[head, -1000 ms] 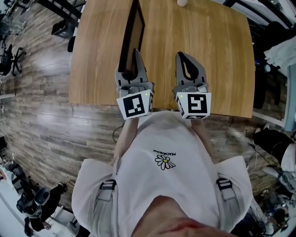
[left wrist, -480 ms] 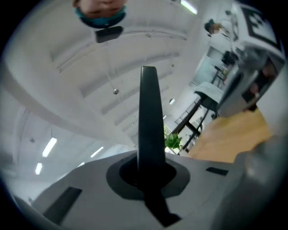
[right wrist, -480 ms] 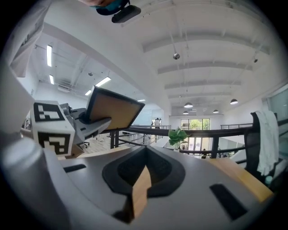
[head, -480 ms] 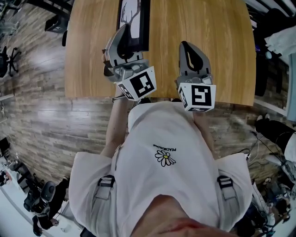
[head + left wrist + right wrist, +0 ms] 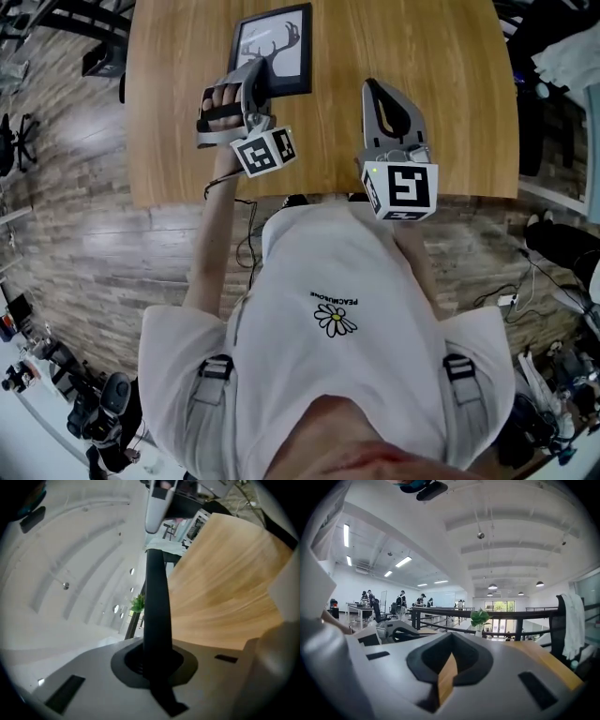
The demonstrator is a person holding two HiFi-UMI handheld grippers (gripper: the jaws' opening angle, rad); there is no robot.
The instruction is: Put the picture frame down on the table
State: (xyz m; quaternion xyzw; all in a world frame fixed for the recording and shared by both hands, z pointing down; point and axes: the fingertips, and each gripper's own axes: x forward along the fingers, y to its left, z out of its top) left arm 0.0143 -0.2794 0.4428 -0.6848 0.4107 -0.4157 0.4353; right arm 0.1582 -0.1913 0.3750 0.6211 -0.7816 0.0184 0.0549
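Observation:
The picture frame (image 5: pixel 272 52), black-edged with an antler drawing, faces up and lies flat or nearly flat on the wooden table (image 5: pixel 422 47). I cannot tell whether it rests fully on the wood. My left gripper (image 5: pixel 255 73) is rolled onto its side and shut on the frame's near edge. In the left gripper view the frame (image 5: pixel 154 597) shows edge-on as a dark bar between the jaws of the left gripper (image 5: pixel 157 660), with the table (image 5: pixel 220 588) beside it. My right gripper (image 5: pixel 377 89) hovers over the table to the right, shut and holding nothing. In its own view the right gripper (image 5: pixel 446 670) shows only a sliver of wood.
The table's near edge (image 5: pixel 319 197) runs just under both marker cubes, with plank floor (image 5: pixel 84 244) beyond it on the left. A railing and a potted plant (image 5: pixel 480 618) stand past the table's far end. People work at desks (image 5: pixel 370 602) in the distance.
The frame has gone from standing upright and edge-on to lying face up. My left gripper rolled over to the left with it. The right gripper has barely moved.

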